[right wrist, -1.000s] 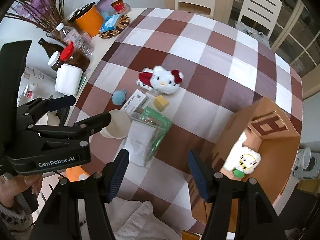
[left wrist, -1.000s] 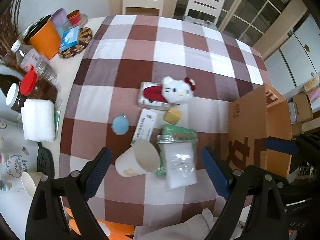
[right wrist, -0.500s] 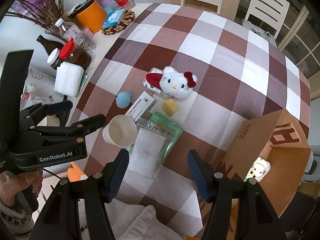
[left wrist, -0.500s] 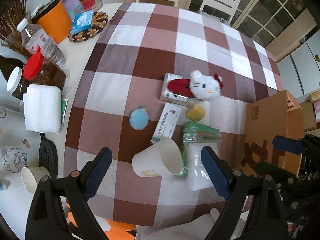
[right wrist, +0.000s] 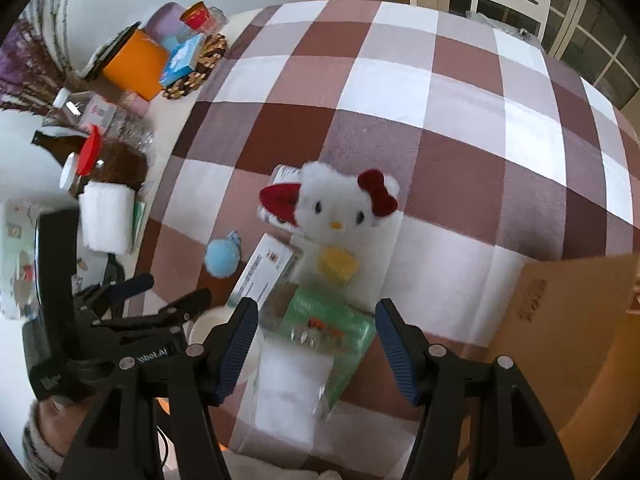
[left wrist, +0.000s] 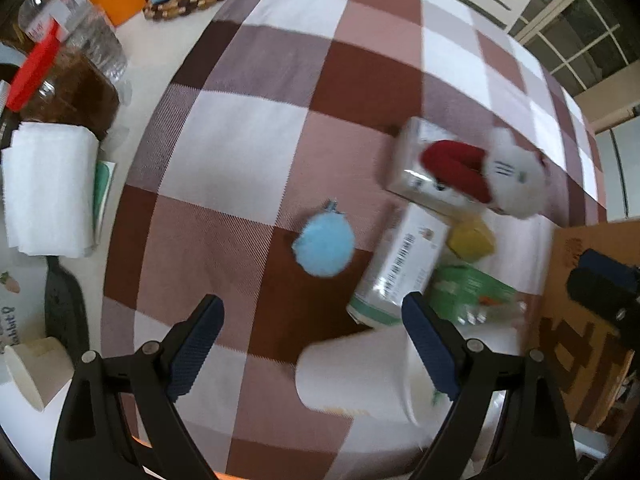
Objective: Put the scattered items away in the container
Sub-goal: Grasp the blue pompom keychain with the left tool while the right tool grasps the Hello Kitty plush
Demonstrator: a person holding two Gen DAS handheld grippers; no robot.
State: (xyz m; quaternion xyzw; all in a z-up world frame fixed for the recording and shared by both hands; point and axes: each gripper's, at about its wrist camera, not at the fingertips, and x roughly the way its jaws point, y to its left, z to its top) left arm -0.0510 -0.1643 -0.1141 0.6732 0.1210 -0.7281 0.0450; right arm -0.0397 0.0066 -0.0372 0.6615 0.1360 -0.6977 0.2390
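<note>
Two hand-held grippers point down over scattered items on a checked tablecloth point(right wrist: 460, 92).

The left gripper point(left wrist: 312, 334) is spread wide, empty, over a paper cup point(left wrist: 356, 372) lying on its side — long axis left to right, mouth toward the right. The right gripper point(right wrist: 316, 342) is spread, nothing pinched, above a clear bag point(right wrist: 304, 364) whose long axis runs away from the camera. A white plush cat point(right wrist: 344, 208) lies beyond; the cardboard box point(right wrist: 568, 320) stands at right.
</note>
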